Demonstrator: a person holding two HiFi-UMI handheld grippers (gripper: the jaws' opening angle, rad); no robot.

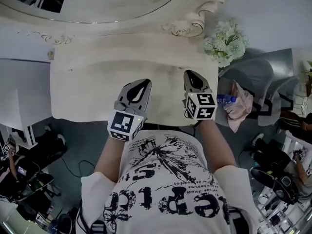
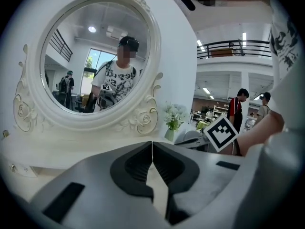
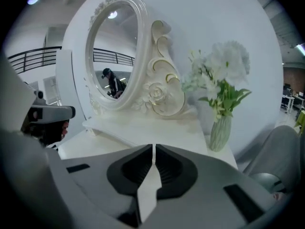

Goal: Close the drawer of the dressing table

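Note:
The white dressing table point(image 1: 92, 87) fills the upper half of the head view, and its oval mirror point(image 1: 97, 4) stands at the back. No drawer front shows in any view; the tabletop hides whatever lies under its front edge. My left gripper point(image 1: 141, 84) hovers over the front middle of the top, its jaws together and empty point(image 2: 152, 144). My right gripper point(image 1: 191, 74) hangs beside it to the right, also over the top, with its jaws closed tip to tip on nothing point(image 3: 153, 148). Both point toward the mirror point(image 2: 95, 56).
A vase of white flowers point(image 1: 225, 43) stands at the table's back right corner point(image 3: 221, 85). To the right of the table is a grey chair point(image 1: 256, 77) with a pink cloth point(image 1: 239, 106) and a blue bottle point(image 1: 225, 100). People and desks show farther off.

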